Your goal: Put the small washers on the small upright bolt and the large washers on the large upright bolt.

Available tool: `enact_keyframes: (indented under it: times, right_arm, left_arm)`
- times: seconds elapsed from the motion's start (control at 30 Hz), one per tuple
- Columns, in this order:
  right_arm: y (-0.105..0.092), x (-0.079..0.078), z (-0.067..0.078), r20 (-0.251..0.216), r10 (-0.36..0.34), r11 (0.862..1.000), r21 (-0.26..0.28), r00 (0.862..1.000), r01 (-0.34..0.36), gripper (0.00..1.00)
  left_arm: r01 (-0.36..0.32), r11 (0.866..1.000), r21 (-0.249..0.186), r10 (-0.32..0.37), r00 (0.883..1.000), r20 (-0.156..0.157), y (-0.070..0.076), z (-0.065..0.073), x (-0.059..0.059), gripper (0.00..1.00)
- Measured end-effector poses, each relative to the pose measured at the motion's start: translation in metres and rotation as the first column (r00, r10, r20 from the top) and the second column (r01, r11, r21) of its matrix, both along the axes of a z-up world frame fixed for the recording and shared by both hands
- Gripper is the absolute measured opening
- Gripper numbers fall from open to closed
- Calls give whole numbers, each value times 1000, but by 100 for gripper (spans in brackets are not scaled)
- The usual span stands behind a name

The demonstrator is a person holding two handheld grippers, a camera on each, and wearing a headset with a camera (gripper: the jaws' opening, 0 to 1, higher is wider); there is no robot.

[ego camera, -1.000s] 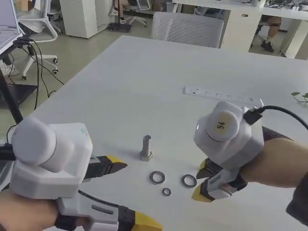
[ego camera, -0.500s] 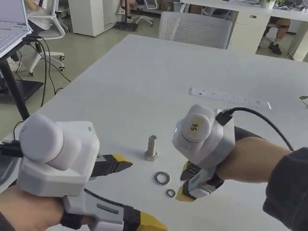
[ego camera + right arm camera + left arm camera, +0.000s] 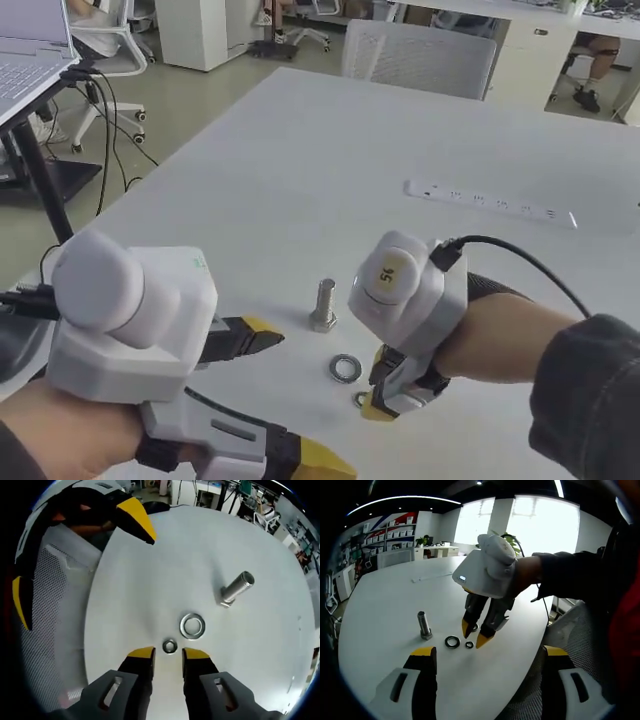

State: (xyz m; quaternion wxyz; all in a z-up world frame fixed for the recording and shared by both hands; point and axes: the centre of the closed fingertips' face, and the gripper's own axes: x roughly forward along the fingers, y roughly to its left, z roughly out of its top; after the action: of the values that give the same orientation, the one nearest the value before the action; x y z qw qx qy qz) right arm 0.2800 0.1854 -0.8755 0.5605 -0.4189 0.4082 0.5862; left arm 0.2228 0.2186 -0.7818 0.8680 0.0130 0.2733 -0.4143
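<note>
White tabletop (image 3: 300, 150): silver hex bolt (image 3: 324, 305) stands axis-vertical, head down; large steel washer (image 3: 345, 367) lies at its 5 o'clock. Right gripper (image 3: 168, 653) slightly parted, left gripper (image 3: 488, 651) spread wide.

One bolt (image 3: 323, 304), perhaps three washers (image 3: 192, 625).

White tabletop (image 3: 300, 170); silver-grey bolt (image 3: 324, 304), large washer (image 3: 345, 367) and small washer (image 3: 170, 646); left gripper (image 3: 489, 651) and right gripper (image 3: 474, 635), white bodies, black jaws tipped yellow; white power strip (image 3: 490, 203); dark grey sleeve (image 3: 590, 390).

The white surface (image 3: 300, 150) is carrying an upright bolt (image 3: 324, 305), a large washer (image 3: 345, 368), a small washer (image 3: 170, 645) and a power strip (image 3: 490, 203).
</note>
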Motion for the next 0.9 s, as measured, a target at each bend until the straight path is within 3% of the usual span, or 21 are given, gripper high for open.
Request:
enact_keyframes:
  times: [0.27,0.9]
  right_arm:
    - [-1,0,-6,3,8,1000,-12,1000,-8,21]
    - [3,2,-4,37,44,999,-10,998,-43,15]
  left_arm:
    - [-1,1000,-2,1,1000,0,-1,0,-1,86]
    - [-2,1000,-7,2,1000,0,0,2,0,86]
